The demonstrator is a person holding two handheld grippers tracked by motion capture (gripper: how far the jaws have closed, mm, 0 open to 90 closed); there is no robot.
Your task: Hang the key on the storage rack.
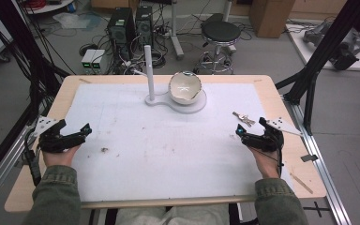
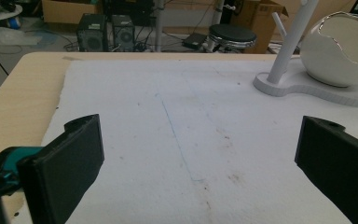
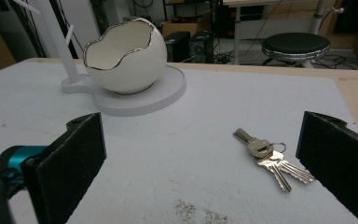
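The worktop carries a white mat. At its far edge an egg-shaped bowl sits on a stand. Your left claw rests near the left edge, jaws apart. Your right claw is likewise apart, near the right edge. The keys lie flat just beyond it, their long axis running diagonally, blades fanned toward you.

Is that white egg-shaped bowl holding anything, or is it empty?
Empty, as far as shows: the high view looks into the bowl and finds bare glossy white inside. The keys lie out on the white mat, near the right gripper.
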